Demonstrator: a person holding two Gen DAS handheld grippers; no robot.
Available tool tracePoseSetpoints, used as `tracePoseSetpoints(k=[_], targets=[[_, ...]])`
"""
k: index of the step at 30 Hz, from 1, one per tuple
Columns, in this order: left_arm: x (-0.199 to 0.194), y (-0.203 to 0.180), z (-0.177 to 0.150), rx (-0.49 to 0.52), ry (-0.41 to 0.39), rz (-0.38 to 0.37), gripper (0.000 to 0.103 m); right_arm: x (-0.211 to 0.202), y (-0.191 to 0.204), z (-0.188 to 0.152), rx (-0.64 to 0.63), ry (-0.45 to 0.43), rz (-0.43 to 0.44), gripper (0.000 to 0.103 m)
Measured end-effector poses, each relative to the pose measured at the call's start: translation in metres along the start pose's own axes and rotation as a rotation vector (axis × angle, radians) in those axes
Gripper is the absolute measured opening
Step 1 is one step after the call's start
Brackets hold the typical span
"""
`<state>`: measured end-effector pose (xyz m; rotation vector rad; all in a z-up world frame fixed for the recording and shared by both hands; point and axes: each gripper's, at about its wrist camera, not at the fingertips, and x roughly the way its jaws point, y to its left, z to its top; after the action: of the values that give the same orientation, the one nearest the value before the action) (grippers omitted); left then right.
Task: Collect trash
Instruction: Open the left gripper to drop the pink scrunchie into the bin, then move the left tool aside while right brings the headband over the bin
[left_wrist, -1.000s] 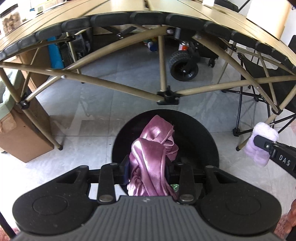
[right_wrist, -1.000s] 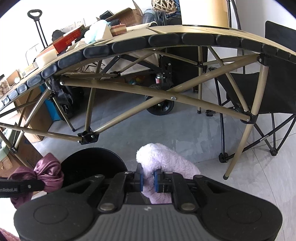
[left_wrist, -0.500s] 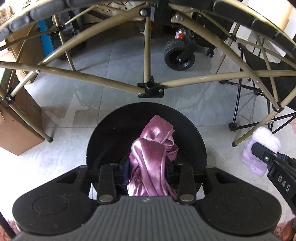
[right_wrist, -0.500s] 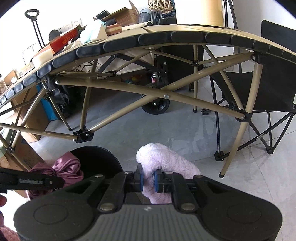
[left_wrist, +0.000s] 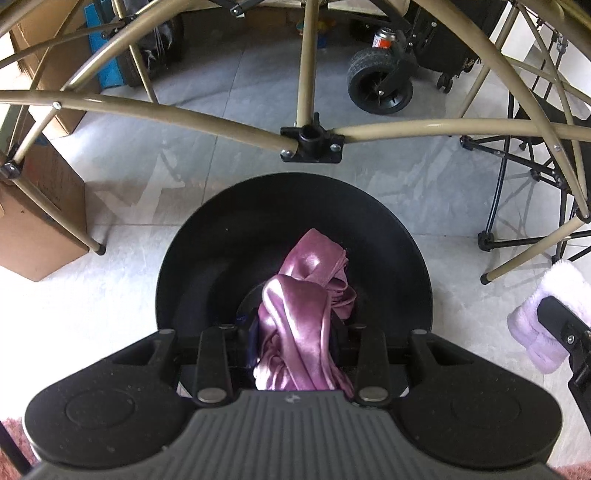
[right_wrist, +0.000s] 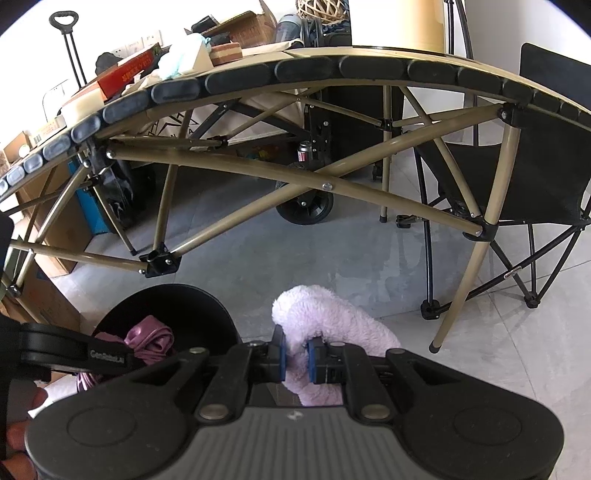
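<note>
Pink cloth poised over the bin, fluffy piece waiting its turn

My left hand-held gripper (left_wrist: 295, 343) is clamped on the pink satin cloth (left_wrist: 303, 306), which hangs lower centre of the frame straight above the open black bin (left_wrist: 207, 258) on the floor, so I judge that letting go will drop it inside. My right hand-held gripper (right_wrist: 294, 356) pinches the fluffy lilac piece (right_wrist: 332, 321) tight, held off beside the bin at lower centre, clear of the mouth until there is room.

bins: 1 black bin (left_wrist: 207, 258)
cloths: 2 – satin cloth (left_wrist: 299, 317), fluffy cloth (right_wrist: 325, 321)
grippers: 2 – left gripper (left_wrist: 295, 343), right gripper (right_wrist: 294, 356)
tables: 1 folding table (right_wrist: 332, 66)
</note>
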<state>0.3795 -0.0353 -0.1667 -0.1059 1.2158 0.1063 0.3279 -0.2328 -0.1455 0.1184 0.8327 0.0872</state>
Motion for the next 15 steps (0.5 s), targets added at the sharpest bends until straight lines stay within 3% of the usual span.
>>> tracePoseSetpoints(k=[5, 8, 10, 11, 12, 14, 15], targets=[[-0.0015, -0.0011, -0.0019, 0.01, -0.001, -0.005, 0.036, 0.0004, -0.0005, -0.0005, 0.0, 0.002, -0.003, 0.01], [0.0006, -0.0018, -0.0021, 0.009, 0.006, 0.017, 0.042, 0.0008, -0.0014, -0.001, -0.001, 0.003, -0.003, 0.01], [-0.0009, -0.0024, -0.0025, 0.013, 0.001, 0.028, 0.053, 0.0006, -0.0016, -0.001, 0.0, 0.002, -0.003, 0.01], [-0.0022, -0.0029, -0.0025, 0.016, -0.005, 0.028, 0.064, 0.0007, -0.0019, -0.0008, 0.0, 0.002, -0.003, 0.01], [-0.0032, -0.0031, -0.0023, 0.017, -0.008, 0.029, 0.086, 0.0007, -0.0019, -0.0007, 0.0, 0.002, -0.003, 0.01], [-0.0065, -0.0023, -0.0031, 0.001, -0.02, 0.043, 0.103, 0.0008, -0.0021, -0.0006, -0.001, 0.002, -0.003, 0.01], [-0.0084, -0.002, -0.0034, -0.002, -0.03, 0.047, 0.103, 0.0006, -0.002, -0.0007, 0.0, 0.002, -0.003, 0.01]])
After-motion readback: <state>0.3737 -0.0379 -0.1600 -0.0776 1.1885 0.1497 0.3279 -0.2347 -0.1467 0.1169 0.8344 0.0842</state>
